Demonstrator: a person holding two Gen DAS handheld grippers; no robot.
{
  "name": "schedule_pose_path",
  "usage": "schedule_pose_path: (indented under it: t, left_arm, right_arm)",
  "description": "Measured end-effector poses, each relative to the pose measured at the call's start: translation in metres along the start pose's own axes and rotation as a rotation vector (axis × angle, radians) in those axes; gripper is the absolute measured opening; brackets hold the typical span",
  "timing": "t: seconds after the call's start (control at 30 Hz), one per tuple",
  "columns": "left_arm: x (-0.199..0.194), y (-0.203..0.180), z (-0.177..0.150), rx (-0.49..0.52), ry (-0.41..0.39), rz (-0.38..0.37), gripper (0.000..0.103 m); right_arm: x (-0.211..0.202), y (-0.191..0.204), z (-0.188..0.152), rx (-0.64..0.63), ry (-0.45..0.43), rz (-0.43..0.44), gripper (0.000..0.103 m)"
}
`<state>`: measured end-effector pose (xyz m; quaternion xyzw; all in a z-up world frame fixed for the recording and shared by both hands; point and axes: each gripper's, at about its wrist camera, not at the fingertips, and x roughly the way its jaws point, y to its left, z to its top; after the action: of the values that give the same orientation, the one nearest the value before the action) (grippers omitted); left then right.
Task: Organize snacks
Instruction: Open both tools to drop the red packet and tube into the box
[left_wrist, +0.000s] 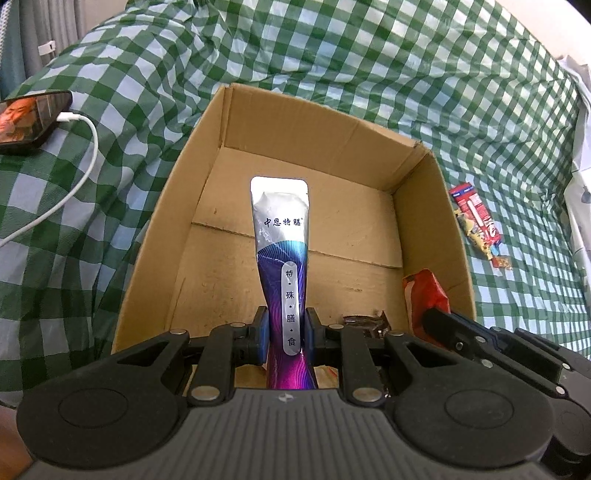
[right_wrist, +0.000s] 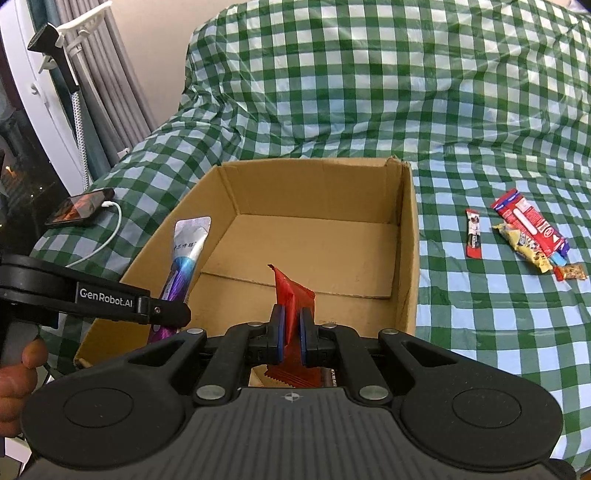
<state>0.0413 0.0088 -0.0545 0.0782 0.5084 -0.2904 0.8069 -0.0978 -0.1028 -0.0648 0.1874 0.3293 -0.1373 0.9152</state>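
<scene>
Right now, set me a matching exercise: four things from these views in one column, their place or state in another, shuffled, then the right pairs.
Things
1. silver and purple sachet
2. red wrapper
3. phone
4. cardboard box

Places or states
A. lies on the checked cloth with a white cable plugged in
B. clamped in the left tongs, over the box
C. stands open on the checked cloth
D. clamped in the right tongs, over the box

Pairs: 1-B, 2-D, 3-A, 4-C

Black tool (left_wrist: 284, 334), blue pads (left_wrist: 263, 332)
</scene>
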Motion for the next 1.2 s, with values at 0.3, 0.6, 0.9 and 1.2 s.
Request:
schedule_pose_path:
  t: [0.3, 0.6, 0.9, 1.2]
  left_arm:
    - [0.017, -0.003, 0.003, 0.035, 0.021, 0.034, 0.039]
    - [-0.002, 0.004, -0.004, 0.032, -0.036, 0.081, 0.103]
    - [-0.048, 0.009, -0.042, 0.046, -0.060, 0.103, 0.103]
    - [-0.098, 0.001, -0.075, 0.049, -0.135, 0.115, 0.103]
  right_arm:
    - [0.017, -0.001, 0.000, 0.015, 0.019, -0.011, 0.008]
    - [0.012, -0.006, 0.012, 0.112, 0.023, -0.033, 0.070]
    - [-0.033, 0.018, -0.016, 0.092, 0.090, 0.000, 0.080]
    - [-0.086, 0.029, -0.032, 0.047, 0.024, -0.010, 0.084]
